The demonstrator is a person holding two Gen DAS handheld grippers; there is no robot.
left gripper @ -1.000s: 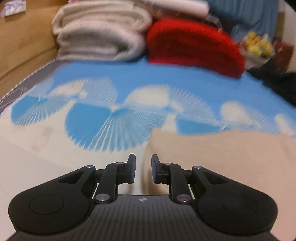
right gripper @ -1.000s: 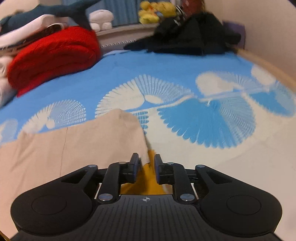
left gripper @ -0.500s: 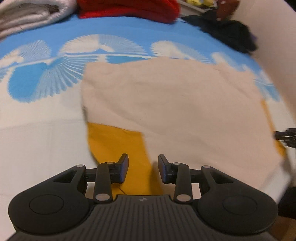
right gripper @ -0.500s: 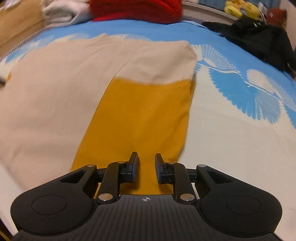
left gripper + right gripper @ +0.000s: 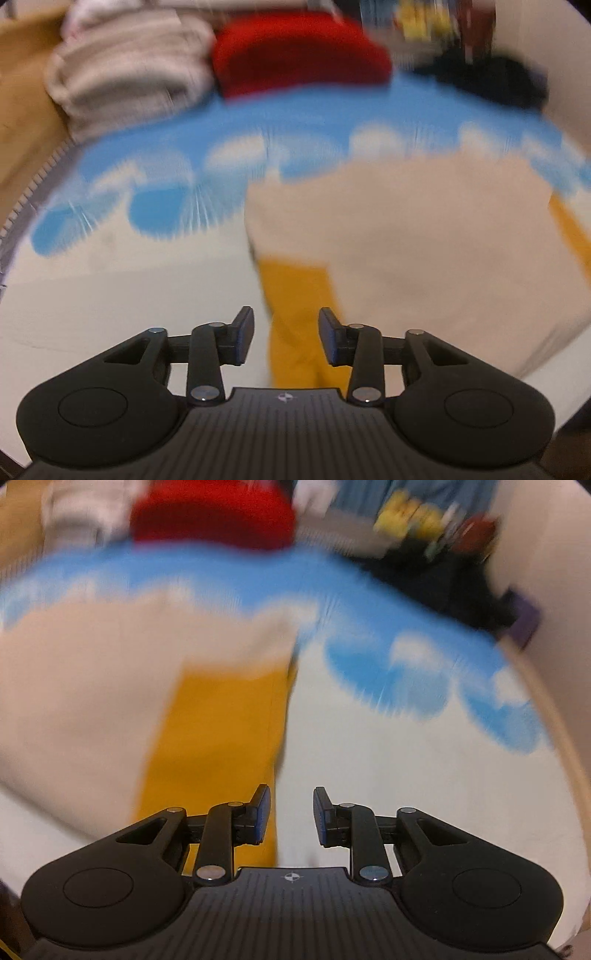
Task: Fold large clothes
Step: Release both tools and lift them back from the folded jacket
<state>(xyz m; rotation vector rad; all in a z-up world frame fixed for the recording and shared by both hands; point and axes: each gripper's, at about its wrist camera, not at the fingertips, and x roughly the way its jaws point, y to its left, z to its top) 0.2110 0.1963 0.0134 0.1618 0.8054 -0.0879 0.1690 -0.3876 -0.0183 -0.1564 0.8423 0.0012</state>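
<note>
One bed fills the room's middle, its sheet (image 5: pixel 177 206) printed blue and white with fan-shaped patterns. On it lies one large garment (image 5: pixel 424 251), beige on top with a mustard-yellow layer showing along its near edge and at one side; it is spread flat, roughly at the centre of the bed, below and ahead of both tools.

At the far end sit three piles: one stack of folded grey-white blankets (image 5: pixel 125 81), one red folded blanket (image 5: pixel 299 51) just beside it, and one heap of dark clothing (image 5: pixel 495 81) toward the wall. Some yellow soft toys (image 5: pixel 410 513) sit behind the dark heap; the blur keeps me from counting them.

Two grippers hang over the bed. The left gripper (image 5: pixel 286 339) has just been spreading its jaws, nothing between them, with the yellow strip below. The right gripper (image 5: pixel 291 818) has likewise been widening, and stands empty above the garment's yellow edge.
</note>
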